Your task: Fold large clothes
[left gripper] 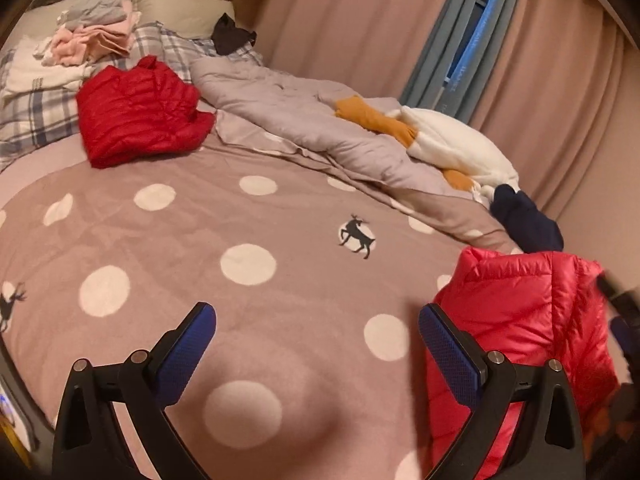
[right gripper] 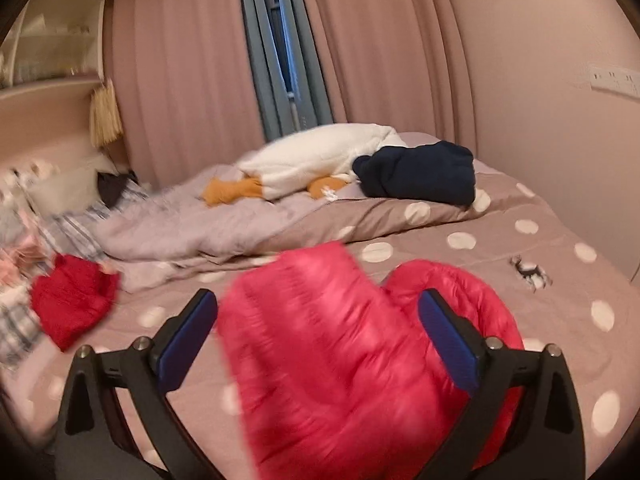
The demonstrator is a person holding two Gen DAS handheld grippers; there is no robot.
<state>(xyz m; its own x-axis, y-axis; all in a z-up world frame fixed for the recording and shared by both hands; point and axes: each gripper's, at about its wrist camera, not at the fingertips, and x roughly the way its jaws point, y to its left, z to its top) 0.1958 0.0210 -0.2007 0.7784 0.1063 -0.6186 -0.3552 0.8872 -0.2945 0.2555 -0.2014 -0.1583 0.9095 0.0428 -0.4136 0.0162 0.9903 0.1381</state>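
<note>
A bright pink-red puffer jacket (left gripper: 520,320) lies bunched on the dotted mauve bedspread (left gripper: 240,220). In the left wrist view it sits at the right, partly behind my right-hand finger. My left gripper (left gripper: 316,314) is open over bare bedspread with nothing between its fingers. In the right wrist view the same jacket (right gripper: 340,360) fills the space between the fingers of my right gripper (right gripper: 319,298). Its jaws stand wide and I see no pad pressing on the fabric; the view is blurred. A darker red puffer jacket (left gripper: 140,116) lies folded near the pillows.
A crumpled grey duvet (left gripper: 280,100) runs along the far side with a white plush goose (left gripper: 452,140) and a navy garment (left gripper: 524,220) on it. A pile of folded clothes (left gripper: 96,36) rests on plaid pillows (left gripper: 32,116). Pink curtains (left gripper: 360,20) hang behind.
</note>
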